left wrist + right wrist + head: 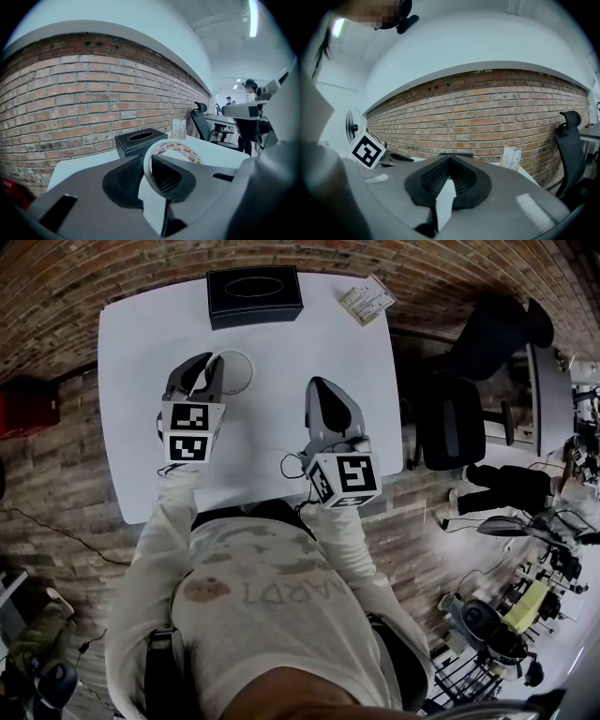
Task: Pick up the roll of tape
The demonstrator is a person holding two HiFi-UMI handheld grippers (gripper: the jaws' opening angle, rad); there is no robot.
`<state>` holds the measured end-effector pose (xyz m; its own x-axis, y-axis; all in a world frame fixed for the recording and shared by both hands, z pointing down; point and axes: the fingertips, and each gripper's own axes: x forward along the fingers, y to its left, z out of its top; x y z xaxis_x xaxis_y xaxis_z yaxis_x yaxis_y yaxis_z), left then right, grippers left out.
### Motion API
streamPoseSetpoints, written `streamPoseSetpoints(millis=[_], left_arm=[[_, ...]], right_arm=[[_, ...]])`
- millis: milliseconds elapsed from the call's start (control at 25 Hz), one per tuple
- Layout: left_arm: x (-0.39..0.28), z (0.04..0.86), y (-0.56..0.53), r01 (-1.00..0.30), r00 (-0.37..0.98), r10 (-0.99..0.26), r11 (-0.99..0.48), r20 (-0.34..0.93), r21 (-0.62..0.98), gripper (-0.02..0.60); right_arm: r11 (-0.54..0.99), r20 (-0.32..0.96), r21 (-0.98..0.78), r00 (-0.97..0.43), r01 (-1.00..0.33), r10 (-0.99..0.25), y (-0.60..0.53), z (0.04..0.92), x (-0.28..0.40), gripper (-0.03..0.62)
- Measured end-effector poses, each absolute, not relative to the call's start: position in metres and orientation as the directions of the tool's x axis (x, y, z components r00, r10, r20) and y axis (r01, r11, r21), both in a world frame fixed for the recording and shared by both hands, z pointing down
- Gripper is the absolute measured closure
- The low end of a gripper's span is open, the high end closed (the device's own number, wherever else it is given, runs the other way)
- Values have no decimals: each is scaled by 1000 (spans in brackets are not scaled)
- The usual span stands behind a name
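One tape roll (187,151) clamped in left tongs (148,165); right tongs (449,161) closed, empty. On counter (141,343): one black box (254,294), one paper packet (366,302).

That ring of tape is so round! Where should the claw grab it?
Pinch the tape roll by its thin wall, one finger inside the hole and one outside, coming from the person's side. It is a hollow ring, so only the wall fits between the fingers. The left claw grips it that way.

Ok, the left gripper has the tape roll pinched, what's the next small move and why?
Probably lift the left gripper a little higher, grip unchanged: its jaws clamp one wall of the roll of tape, and the black box stands beyond it.
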<state>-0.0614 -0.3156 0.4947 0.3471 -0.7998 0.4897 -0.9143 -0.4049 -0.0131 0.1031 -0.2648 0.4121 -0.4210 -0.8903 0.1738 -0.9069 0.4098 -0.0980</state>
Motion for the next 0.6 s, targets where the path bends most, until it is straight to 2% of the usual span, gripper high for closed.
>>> streamPoseSetpoints(millis=[600], left_arm=[[-86,435,-271,-941,294,-886,-333,360,-52,523]], right_arm=[[476,135,-68,-481,-877,-866,-245,392,86,583]])
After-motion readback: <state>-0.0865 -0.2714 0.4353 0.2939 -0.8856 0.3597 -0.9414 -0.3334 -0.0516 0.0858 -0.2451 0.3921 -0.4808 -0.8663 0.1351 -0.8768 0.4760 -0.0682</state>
